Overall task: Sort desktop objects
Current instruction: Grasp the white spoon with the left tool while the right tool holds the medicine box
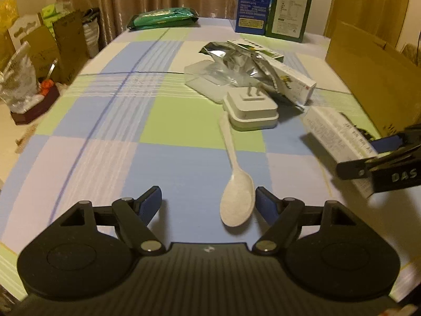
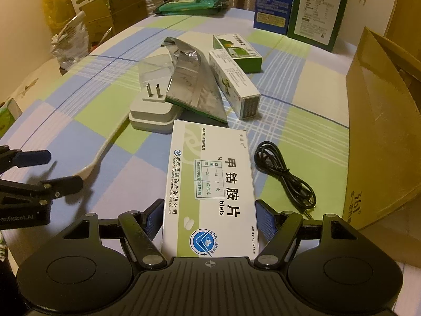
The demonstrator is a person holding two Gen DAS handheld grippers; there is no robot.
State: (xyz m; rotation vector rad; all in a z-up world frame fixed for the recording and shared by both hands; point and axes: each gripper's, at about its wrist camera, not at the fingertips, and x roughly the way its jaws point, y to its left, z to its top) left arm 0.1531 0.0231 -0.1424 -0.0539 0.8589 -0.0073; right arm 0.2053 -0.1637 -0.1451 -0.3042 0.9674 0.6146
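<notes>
A white plastic spoon [image 1: 236, 184] lies on the checked tablecloth [image 1: 105, 121], its handle running back to a white plug adapter [image 1: 252, 108]. My left gripper [image 1: 209, 200] is open low over the cloth, and the spoon's bowl sits between its fingers, close to the right pad [image 1: 265, 205] with a wide gap on the left. In the right wrist view the left gripper [image 2: 50, 171] straddles the spoon [image 2: 105, 147]. My right gripper [image 2: 209, 217] is shut on a white-and-green medicine box [image 2: 210, 184], held off the table, which the left wrist view shows at the right [image 1: 339, 137].
Behind the adapter lie a foil pouch [image 1: 236, 58], a clear plastic case [image 1: 205, 76] and a long white carton [image 1: 292, 79]. A black cable [image 2: 286, 173] lies right of the medicine box. A brown cardboard box [image 1: 368, 79] stands right. Blue [image 1: 252, 2] and green [image 1: 289, 8] cartons stand behind.
</notes>
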